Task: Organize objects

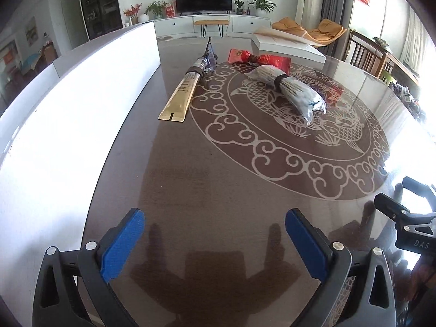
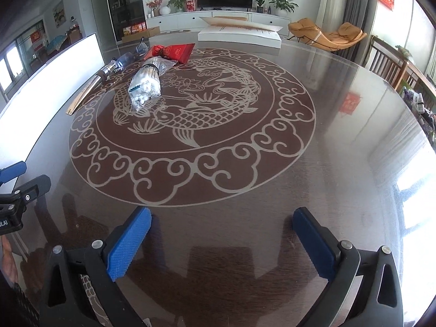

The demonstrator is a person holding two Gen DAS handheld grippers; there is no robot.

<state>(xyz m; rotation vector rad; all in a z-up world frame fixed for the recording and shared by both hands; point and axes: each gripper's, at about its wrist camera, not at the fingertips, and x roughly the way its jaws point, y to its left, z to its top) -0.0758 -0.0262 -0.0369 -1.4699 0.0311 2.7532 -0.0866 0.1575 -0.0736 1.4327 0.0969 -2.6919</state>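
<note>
Left hand-held gripper [image 1: 215, 242] and right hand-held gripper [image 2: 222, 241] hover over the near edge of the glossy desk [image 1: 218, 179], each with its blue-padded fingers spread apart and gripping nothing. At the far left of the desk lie a long gold packet [image 1: 181, 94] banded near its far end, a banded clear bag of cotton swabs [image 2: 145, 87] resting on the carp medallion [image 2: 190, 120], and a red packet [image 2: 174, 51] just behind it. A white box [image 2: 239, 38] sits at the far edge.
</note>
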